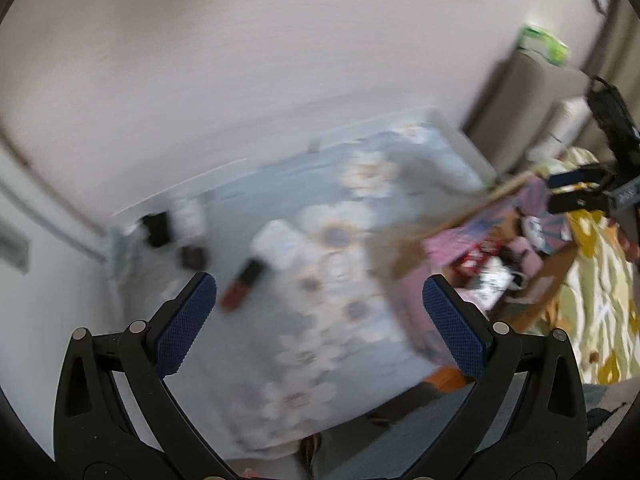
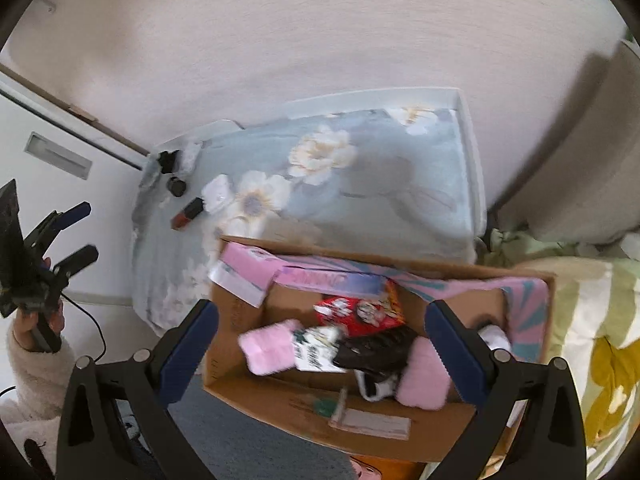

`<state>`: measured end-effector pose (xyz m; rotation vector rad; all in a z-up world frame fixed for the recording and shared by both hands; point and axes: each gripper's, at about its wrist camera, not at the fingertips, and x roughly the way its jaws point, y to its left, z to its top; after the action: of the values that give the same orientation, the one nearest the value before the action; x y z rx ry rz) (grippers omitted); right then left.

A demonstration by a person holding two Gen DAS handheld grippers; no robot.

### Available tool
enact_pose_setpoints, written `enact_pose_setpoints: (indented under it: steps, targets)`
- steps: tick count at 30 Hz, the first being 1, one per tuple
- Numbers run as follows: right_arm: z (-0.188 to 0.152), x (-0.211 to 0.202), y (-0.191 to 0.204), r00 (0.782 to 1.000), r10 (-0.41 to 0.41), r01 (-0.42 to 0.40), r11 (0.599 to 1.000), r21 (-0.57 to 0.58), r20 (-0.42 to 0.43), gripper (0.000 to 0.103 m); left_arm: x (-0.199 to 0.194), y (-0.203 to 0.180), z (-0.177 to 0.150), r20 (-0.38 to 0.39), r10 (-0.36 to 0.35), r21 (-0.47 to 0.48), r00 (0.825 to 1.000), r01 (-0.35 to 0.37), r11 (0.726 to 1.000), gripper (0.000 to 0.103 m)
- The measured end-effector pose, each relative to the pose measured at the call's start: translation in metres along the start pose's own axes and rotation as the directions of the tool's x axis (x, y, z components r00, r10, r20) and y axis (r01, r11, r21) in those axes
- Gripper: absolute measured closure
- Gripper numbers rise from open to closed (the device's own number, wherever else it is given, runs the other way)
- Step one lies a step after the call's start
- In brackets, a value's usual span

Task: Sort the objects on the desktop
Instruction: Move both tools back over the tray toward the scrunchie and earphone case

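A floral blue-grey cloth covers the desk (image 2: 360, 184). At its far left lie a red-and-black lipstick (image 2: 187, 213), a white case (image 2: 218, 194), a small black round pot (image 2: 176, 186) and a black-and-white item (image 2: 170, 160). The lipstick (image 1: 242, 286) and white case (image 1: 282, 246) also show, blurred, in the left wrist view. My left gripper (image 1: 320, 320) is open and empty above the desk's near side. My right gripper (image 2: 322, 336) is open and empty above an open cardboard box (image 2: 280, 400) holding a red snack bag (image 2: 360, 312), pink fluffy items (image 2: 268, 346) and a black item (image 2: 376, 350).
The box (image 1: 536, 284) stands at the desk's right end, beside a yellow-green patterned bed cover (image 2: 600, 360). A white wall is behind the desk and a white cabinet (image 2: 52, 160) to its left. The left gripper (image 2: 68, 236) shows in the right wrist view, the right gripper (image 1: 576, 190) in the left.
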<state>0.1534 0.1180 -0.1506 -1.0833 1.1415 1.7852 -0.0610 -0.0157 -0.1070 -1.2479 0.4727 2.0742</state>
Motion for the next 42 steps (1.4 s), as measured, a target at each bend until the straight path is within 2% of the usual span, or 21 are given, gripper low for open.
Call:
enact_pose_setpoints:
  steps: [3,9,18,23,28,34,38,40,42]
  targets:
    - [0.008,0.006,0.02,1.0,-0.014,0.014,0.999,-0.049,0.001,0.0,-0.01,0.029,0.0,0.03,0.062,-0.055,0.998,-0.06,0.997,0.0]
    - [0.024,0.025,0.075,0.998,-0.063,0.064,0.977,-0.205,0.011,0.0,-0.011,0.082,-0.002,0.03,0.102,-0.184,0.994,-0.095,0.978,0.0]
    - [0.052,0.064,0.137,0.992,-0.122,0.108,0.935,-0.338,-0.02,0.0,0.011,0.133,-0.001,-0.012,0.137,-0.215,0.99,-0.136,0.967,0.0]
    - [0.063,0.091,0.162,0.986,-0.163,0.133,0.913,-0.386,-0.046,0.0,0.032,0.161,0.006,-0.04,0.16,-0.196,0.986,-0.165,0.967,0.0]
    - [0.073,0.135,0.182,0.967,-0.243,0.181,0.872,-0.455,-0.082,0.0,0.068,0.185,0.014,-0.075,0.157,-0.208,0.985,-0.169,0.963,0.0]
    - [0.088,0.191,0.2,0.943,-0.3,0.183,0.831,-0.526,-0.147,0.001,0.122,0.194,0.029,-0.111,0.164,-0.171,0.98,-0.181,0.969,0.0]
    - [0.099,0.223,0.205,0.928,-0.323,0.179,0.824,-0.538,-0.187,0.001,0.153,0.2,0.034,-0.135,0.157,-0.158,0.978,-0.177,0.971,0.0]
    - [0.103,0.241,0.205,0.912,-0.365,0.21,0.808,-0.551,-0.188,0.001,0.165,0.203,0.034,-0.142,0.143,-0.164,0.979,-0.166,0.972,0.0]
    - [0.105,0.253,0.205,0.905,-0.379,0.215,0.801,-0.559,-0.195,0.001,0.175,0.207,0.033,-0.15,0.133,-0.173,0.98,-0.158,0.972,0.0]
